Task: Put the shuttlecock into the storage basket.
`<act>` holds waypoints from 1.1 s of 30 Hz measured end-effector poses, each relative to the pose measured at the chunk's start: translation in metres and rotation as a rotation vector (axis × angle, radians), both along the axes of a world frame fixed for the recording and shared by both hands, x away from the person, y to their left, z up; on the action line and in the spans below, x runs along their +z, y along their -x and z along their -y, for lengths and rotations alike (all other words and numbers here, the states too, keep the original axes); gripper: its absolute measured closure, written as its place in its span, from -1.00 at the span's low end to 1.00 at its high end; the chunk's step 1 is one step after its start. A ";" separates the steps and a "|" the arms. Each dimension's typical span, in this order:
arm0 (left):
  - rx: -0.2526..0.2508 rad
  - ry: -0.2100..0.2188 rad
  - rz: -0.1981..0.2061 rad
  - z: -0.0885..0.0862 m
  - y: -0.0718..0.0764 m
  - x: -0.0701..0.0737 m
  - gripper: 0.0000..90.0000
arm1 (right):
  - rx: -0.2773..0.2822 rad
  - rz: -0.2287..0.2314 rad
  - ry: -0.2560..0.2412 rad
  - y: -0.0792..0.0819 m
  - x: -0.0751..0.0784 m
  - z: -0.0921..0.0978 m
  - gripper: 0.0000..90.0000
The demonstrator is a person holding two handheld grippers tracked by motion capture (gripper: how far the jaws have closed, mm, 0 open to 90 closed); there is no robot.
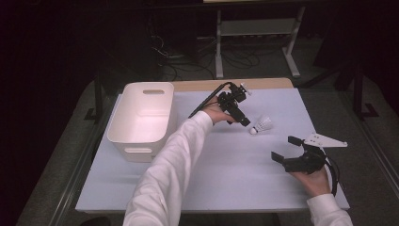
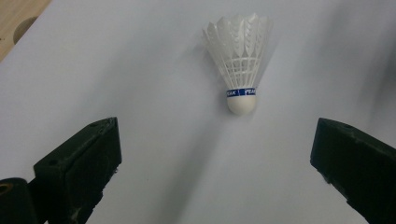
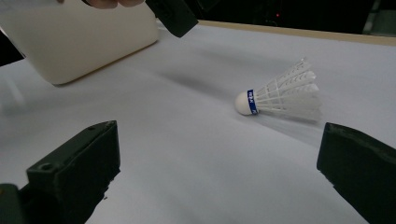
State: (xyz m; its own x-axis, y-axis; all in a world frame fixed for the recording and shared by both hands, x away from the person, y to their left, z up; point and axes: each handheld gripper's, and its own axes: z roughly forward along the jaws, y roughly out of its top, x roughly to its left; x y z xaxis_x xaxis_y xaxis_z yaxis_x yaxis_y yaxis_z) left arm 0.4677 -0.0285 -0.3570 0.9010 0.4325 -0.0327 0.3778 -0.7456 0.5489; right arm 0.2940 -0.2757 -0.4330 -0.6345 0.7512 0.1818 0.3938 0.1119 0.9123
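L claw (image 1: 246,123) near shuttlecock (image 1: 261,125)

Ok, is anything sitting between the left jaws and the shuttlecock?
Nothing visible. The left gripper has its jaws wide open, and the shuttlecock lies on its side just ahead of them on bare white table, cork end toward the jaws.

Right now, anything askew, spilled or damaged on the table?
Nothing stands out. The shuttlecock lies on its side on the white mat, feathers intact; the white bin sits upright. Both the left gripper and right gripper are open.
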 end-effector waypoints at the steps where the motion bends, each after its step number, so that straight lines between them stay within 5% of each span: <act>1: -0.002 -0.001 -0.002 0.000 -0.001 0.000 -0.97 | 0.000 -0.002 0.003 0.000 0.000 0.000 -1.00; 25: -0.007 -0.021 -0.045 0.014 -0.016 -0.034 -0.97 | 0.005 -0.003 0.010 -0.002 -0.002 0.001 -1.00; 33: -0.034 0.016 -0.069 0.022 -0.016 -0.044 -0.96 | 0.008 -0.007 0.010 -0.002 -0.002 0.001 -1.00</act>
State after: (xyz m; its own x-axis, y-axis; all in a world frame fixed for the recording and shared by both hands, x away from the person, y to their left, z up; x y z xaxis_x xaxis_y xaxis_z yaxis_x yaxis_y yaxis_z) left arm 0.4837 -0.0507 -0.4014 0.9108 0.4002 -0.1019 0.3894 -0.7501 0.5345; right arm 0.2964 -0.2763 -0.4347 -0.6393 0.7480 0.1784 0.3990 0.1243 0.9085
